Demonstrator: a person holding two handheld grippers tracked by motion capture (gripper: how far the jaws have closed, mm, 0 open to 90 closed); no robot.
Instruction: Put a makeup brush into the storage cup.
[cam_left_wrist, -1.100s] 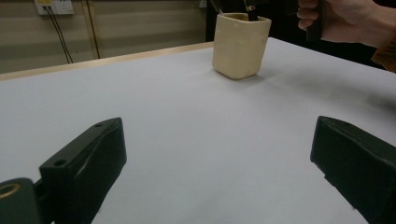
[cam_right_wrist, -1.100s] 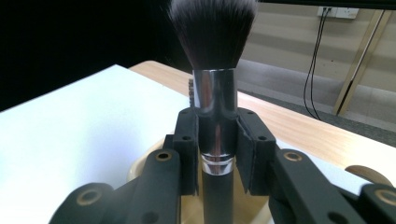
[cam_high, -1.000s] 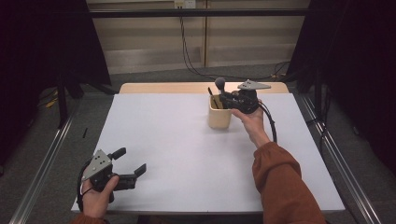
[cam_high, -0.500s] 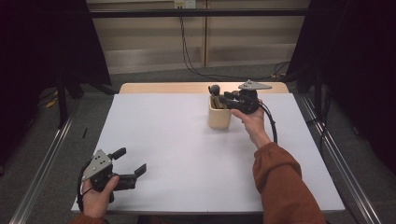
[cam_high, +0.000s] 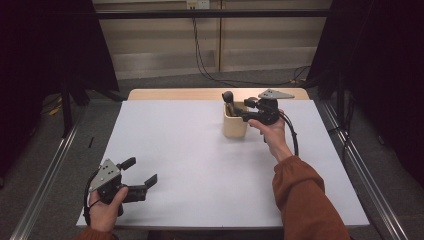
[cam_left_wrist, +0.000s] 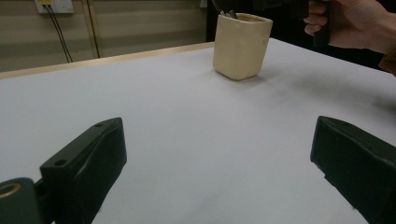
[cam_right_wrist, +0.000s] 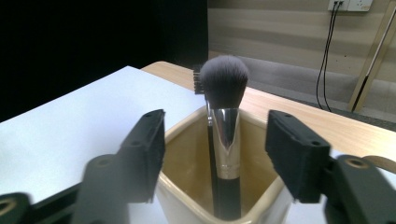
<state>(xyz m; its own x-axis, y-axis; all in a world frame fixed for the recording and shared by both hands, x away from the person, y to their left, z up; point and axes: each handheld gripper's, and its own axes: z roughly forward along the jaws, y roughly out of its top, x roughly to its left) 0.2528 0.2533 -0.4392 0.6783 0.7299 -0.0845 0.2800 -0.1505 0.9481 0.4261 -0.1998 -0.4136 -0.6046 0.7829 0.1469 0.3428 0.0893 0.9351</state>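
Note:
A cream square cup (cam_high: 235, 128) stands at the back of the white table (cam_high: 190, 150), right of centre. A black-handled makeup brush (cam_high: 228, 96) stands upright in it, bristles up. My right gripper (cam_high: 240, 114) reaches over the cup from the right. Its jaws have just been opening and now stand either side of the brush (cam_right_wrist: 224, 84) without touching it. A thin comb-like tool (cam_right_wrist: 197, 79) pokes up behind the brush inside the cup (cam_right_wrist: 183, 128). My left gripper (cam_high: 141, 171) rests open at the front left with nothing between its jaws, facing the cup (cam_left_wrist: 242, 44).
A wooden strip (cam_high: 175, 94) runs along the table's far edge. Metal rails (cam_high: 47, 170) flank both sides of the table. Cables (cam_high: 200, 60) hang down the back wall. The right hand (cam_left_wrist: 348, 23) shows beside the cup in the left gripper view.
The brush went from above the cup down into it. The right gripper's jaws opened and let go of it. The left gripper has not moved.

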